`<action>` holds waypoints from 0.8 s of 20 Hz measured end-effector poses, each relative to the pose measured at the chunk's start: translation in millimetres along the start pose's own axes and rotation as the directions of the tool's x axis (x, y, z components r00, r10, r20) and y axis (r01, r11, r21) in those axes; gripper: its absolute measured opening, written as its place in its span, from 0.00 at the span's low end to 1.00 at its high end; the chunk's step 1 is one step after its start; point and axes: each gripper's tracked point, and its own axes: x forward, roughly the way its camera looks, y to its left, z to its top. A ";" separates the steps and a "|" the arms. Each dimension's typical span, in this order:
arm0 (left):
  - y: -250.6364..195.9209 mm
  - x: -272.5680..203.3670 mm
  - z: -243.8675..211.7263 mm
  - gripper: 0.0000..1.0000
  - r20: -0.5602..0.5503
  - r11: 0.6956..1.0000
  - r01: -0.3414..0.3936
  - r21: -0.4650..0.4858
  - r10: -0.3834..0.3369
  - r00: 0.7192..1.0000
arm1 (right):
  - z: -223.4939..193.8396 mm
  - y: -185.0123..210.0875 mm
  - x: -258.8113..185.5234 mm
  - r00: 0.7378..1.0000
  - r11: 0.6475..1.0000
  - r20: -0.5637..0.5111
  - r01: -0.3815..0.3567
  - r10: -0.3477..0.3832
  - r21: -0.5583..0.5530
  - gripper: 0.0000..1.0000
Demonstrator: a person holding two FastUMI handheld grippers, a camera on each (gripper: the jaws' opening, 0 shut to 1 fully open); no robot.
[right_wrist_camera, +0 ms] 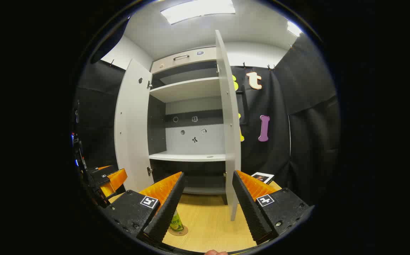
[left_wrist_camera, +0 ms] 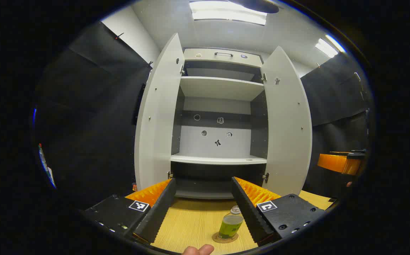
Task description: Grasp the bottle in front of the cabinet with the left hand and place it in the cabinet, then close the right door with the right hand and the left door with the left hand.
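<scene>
Both grippers are hanging open; left gripper (left_wrist_camera: 203, 209) should be centring on the bottle (left_wrist_camera: 230, 226), squeezing mid-body.

We note each gripper (left_wrist_camera: 202, 209) has black screwed bodies bearing square black-and-white markers (left_wrist_camera: 138, 205), ribbed finger faces, and a bare fingertip (left_wrist_camera: 198, 250) below.

Left gripper view faces the open cabinet (left_wrist_camera: 219, 120) head-on from low over the table (left_wrist_camera: 191, 219); right gripper view looks from further right, angled leftward past the right door's (right_wrist_camera: 228, 120) edge; both share the shelves and bottle (left_wrist_camera: 230, 225)
</scene>
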 end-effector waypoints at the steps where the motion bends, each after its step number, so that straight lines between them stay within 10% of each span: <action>1: -2.3 0.2 -1.0 0.95 -0.003 1.000 0.001 -0.005 -0.001 1.000 | 1.1 -2.7 -1.6 1.000 1.000 0.001 0.001 -0.001 0.010 0.83; 16: -8.3 3.6 -9.9 0.94 -0.012 0.999 0.007 0.036 -0.007 1.000 | 19.7 -3.8 9.3 0.999 0.999 0.052 0.003 -0.005 0.036 0.83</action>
